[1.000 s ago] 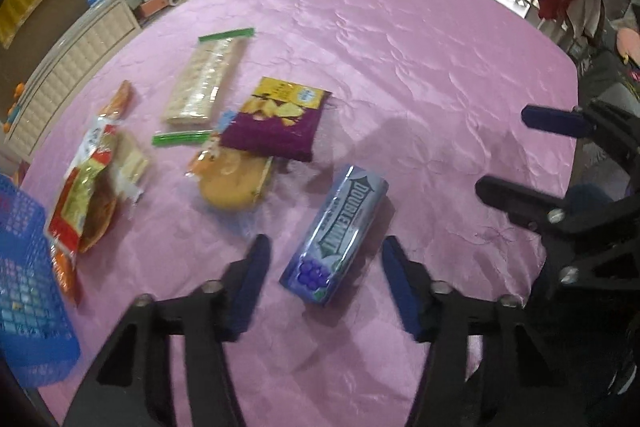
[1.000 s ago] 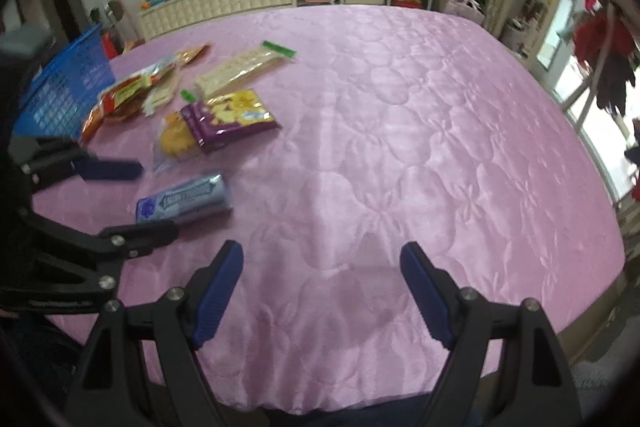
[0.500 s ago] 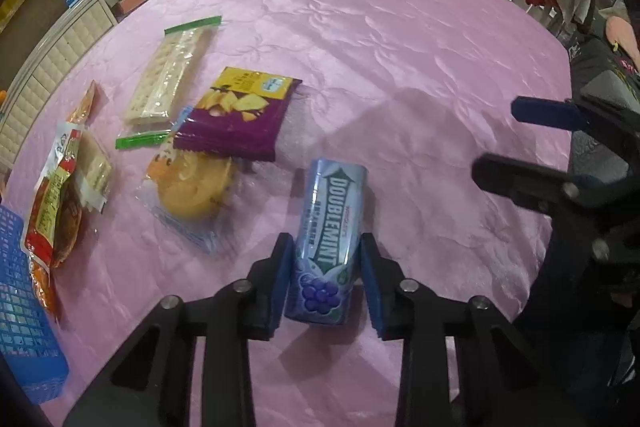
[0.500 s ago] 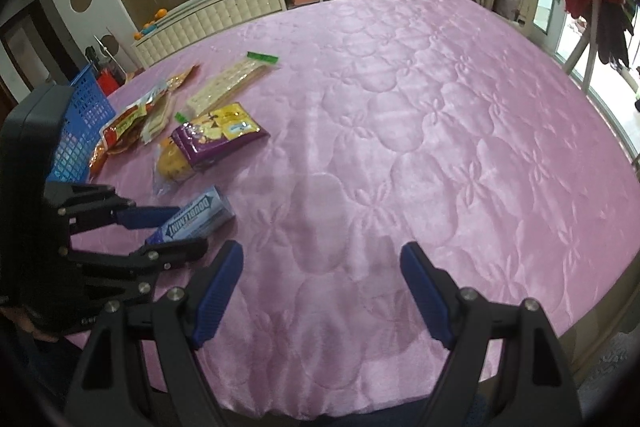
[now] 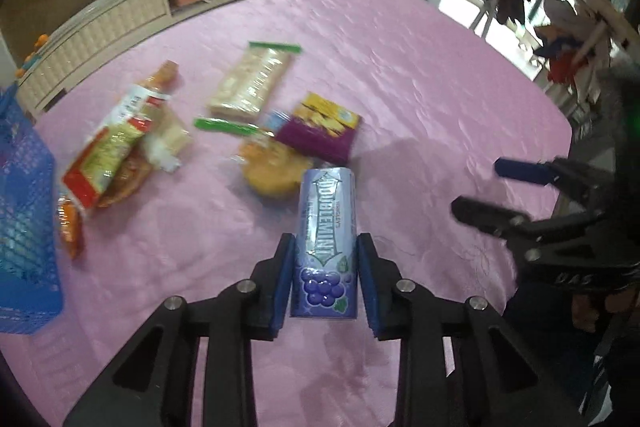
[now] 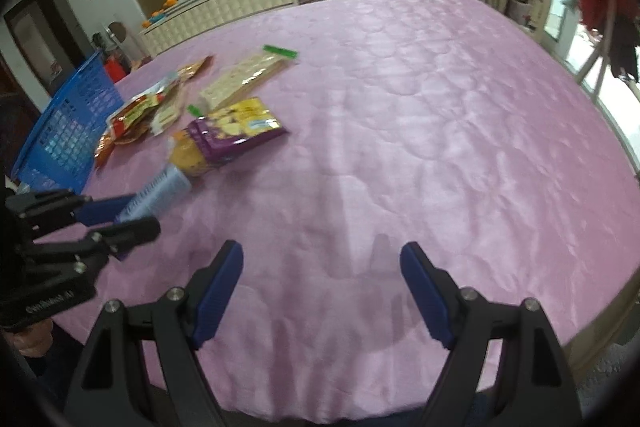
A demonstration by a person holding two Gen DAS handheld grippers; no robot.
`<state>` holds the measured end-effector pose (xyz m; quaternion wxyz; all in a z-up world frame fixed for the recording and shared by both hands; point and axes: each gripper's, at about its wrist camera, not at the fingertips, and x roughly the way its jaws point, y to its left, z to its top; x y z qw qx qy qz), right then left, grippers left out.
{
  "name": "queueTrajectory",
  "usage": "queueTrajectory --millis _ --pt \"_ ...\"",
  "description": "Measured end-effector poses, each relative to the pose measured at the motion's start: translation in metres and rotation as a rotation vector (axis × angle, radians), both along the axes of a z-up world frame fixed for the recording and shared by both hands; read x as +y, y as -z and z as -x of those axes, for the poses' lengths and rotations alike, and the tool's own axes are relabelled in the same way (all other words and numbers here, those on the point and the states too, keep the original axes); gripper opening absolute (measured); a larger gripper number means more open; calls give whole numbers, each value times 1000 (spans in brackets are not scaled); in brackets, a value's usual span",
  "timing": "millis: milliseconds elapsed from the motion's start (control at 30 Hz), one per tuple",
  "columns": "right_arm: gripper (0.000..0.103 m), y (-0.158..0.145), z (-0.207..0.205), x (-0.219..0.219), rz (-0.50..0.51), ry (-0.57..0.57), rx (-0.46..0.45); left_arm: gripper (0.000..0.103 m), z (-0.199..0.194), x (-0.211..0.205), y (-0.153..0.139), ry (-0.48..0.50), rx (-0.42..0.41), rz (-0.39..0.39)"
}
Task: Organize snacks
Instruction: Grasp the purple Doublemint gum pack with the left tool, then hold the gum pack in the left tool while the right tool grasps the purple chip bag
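Left wrist view: the Doublemint gum tube (image 5: 325,243) sits clamped in the left tool (image 5: 325,275), lifted above the pink table (image 5: 420,75). The right tool (image 6: 320,287) hangs apart, empty. Four snack packets remain beside the blue basket (image 5: 24,211), so sorting looks barely started.

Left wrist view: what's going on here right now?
The left gripper has its jaws shut on the Doublemint gum pack, held above the pink tablecloth. The right gripper hangs open and empty. The other snacks lie loose beside the blue basket.
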<state>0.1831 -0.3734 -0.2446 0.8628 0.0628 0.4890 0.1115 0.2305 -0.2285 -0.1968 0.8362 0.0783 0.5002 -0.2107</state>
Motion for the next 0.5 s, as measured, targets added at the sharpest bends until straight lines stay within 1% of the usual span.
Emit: queueTrajectory --millis 133,333,400,500 --pt "84 -6 -17 19 -38 -14 22 29 -8 14 -10 -34 -37 -7" --pt "84 -15 -40 39 -20 12 49 29 -20 33 -20 -73 -69 -11" --pt "84 -18 -47 47 -16 -19 44 29 -26 39 -21 -88 -73 -15" --pt "84 -18 -61 62 15 -142 37 29 -34 48 -23 -106 -74 0"
